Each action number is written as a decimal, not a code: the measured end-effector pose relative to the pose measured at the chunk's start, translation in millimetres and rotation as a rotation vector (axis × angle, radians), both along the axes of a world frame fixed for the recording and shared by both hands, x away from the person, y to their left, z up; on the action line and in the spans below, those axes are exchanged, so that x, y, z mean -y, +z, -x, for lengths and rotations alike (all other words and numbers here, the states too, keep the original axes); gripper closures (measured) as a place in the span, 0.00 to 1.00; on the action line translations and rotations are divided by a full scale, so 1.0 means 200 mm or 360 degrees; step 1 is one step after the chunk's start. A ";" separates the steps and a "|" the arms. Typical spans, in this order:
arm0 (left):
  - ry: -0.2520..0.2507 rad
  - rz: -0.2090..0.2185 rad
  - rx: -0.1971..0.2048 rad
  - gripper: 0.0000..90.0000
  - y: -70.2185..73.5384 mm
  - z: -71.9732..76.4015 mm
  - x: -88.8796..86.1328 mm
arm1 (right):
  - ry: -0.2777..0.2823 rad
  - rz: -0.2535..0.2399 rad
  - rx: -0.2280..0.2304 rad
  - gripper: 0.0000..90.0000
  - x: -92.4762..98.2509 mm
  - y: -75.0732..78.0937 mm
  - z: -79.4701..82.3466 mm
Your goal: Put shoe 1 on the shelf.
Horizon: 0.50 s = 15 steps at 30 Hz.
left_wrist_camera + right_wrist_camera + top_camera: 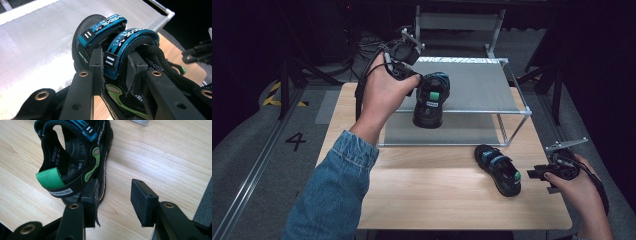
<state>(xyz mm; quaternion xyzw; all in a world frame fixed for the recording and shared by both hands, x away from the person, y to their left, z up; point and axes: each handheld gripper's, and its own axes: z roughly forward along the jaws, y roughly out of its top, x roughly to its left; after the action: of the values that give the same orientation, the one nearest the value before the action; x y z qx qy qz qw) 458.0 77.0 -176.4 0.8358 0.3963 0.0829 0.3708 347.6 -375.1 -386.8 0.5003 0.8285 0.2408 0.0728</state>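
The left claw (115, 67) is clamped on one sandal (430, 100), its pads (97, 65) pinching the nearer blue strap, and it holds that sandal in the air over the near edge of the grey upper shelf (472, 85) of a metal-framed rack (512, 131) at the far side of the worktop (442, 195). The grip is on soft webbing, not on the sole, so the sandal hangs heel-down and could swing or twist; if the strap slides between the pads, I judge it would drop onto the shelf edge or onto the lower shelf (452, 134) below it. The heel also hangs below the level of the shelf's front rail, so it could catch there unless it is lifted higher.

The right claw (113, 195) stands partly open with nothing between its pads, low over the worktop near the right edge. Its left pad lies just beside, perhaps touching, the heel side of the second sandal (498, 169), which rests flat on the wood in front of the rack. A careless nudge could push that sandal askew.

The upper shelf is bare and offers broad room to the right and far side of the held sandal. The rack's right post stands just beyond the second sandal, and the worktop is open to its left and nearer the person.
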 end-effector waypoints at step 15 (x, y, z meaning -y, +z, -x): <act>0.0177 0.0102 0.0051 0.78 -0.04 -0.22 0.01 | -0.0014 0.0005 -0.0009 0.65 0.02 -0.01 0.02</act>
<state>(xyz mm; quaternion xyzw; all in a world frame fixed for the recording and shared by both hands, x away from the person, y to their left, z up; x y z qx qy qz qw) 502.9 74.0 -185.4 0.7987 0.4386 0.1041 0.3985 343.2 -378.8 -388.3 0.5044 0.8269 0.2377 0.0723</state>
